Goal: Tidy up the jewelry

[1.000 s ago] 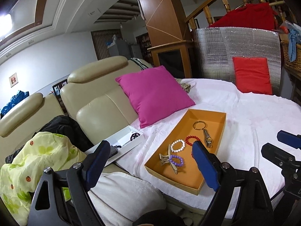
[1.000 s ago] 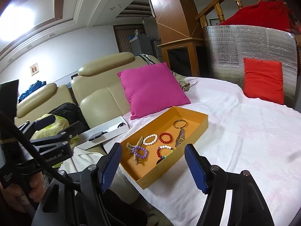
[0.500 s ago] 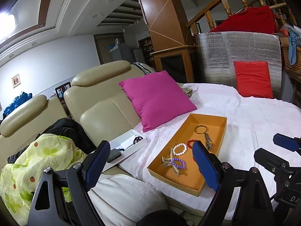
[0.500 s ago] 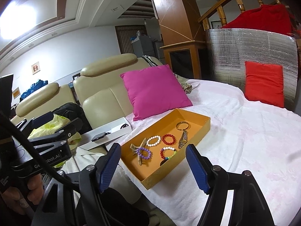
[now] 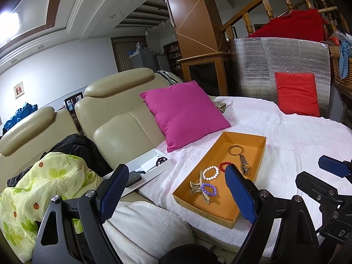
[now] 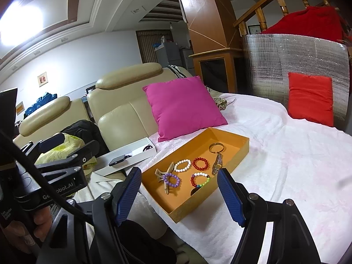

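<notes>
Holding steady, both tools gape above the tray (image 6: pixel 239 145).

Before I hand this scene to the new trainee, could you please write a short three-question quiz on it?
1. True or false: the purple bead bracelet lies outside the orange tray.
2. Which lies nearest the key ring? A) hair claw clip B) watch C) black phone
3. Fill in: the left gripper and the right gripper both stand ____, holding nothing.

Key
1. False: it lies inside the tray, against the clip.
2. B: the watch lies right below the ring.
3. open
</notes>
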Demonstrator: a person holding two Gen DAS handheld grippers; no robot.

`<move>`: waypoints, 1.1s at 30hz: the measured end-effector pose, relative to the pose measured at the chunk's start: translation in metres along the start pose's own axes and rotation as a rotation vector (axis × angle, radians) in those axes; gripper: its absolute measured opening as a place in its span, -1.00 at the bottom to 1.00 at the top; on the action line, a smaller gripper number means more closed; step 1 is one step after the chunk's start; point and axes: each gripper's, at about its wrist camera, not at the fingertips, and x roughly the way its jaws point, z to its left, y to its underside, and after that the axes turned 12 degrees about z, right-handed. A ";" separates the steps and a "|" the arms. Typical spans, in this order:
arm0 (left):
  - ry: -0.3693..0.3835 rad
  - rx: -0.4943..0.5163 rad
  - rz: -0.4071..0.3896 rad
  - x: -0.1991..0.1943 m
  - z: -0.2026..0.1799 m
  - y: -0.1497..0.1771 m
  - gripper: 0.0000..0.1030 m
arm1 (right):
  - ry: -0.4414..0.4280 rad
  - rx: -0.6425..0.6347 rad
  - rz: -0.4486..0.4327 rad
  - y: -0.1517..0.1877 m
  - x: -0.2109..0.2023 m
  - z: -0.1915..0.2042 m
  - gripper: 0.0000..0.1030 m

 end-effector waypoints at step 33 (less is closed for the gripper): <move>0.038 -0.093 0.040 0.028 0.039 0.002 0.73 | 0.040 -0.004 0.016 -0.016 0.023 0.023 0.45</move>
